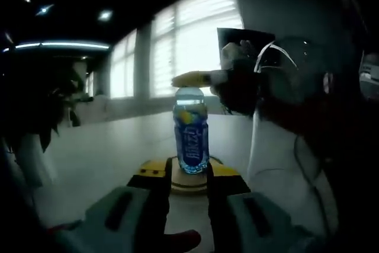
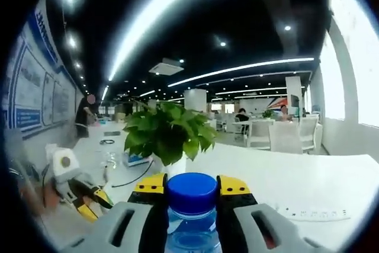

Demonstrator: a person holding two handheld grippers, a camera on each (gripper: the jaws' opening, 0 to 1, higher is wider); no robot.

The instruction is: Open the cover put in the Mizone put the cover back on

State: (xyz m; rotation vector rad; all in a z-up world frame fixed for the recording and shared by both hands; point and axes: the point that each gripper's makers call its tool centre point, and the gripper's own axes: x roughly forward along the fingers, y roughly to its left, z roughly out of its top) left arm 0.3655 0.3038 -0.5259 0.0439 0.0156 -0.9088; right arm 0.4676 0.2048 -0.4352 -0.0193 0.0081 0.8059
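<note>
Left gripper view: clear plastic Mizone bottle with blue label (image 1: 190, 138) stands upright on white table (image 1: 106, 152), base between yellow-tipped jaws of left gripper (image 1: 188, 176), clamped on it. Right gripper (image 1: 195, 79) reaches in at bottle top.

Right gripper view: its jaws close on round blue cap (image 2: 191, 192). Leafy green potted plant (image 2: 167, 131) beyond.
</note>
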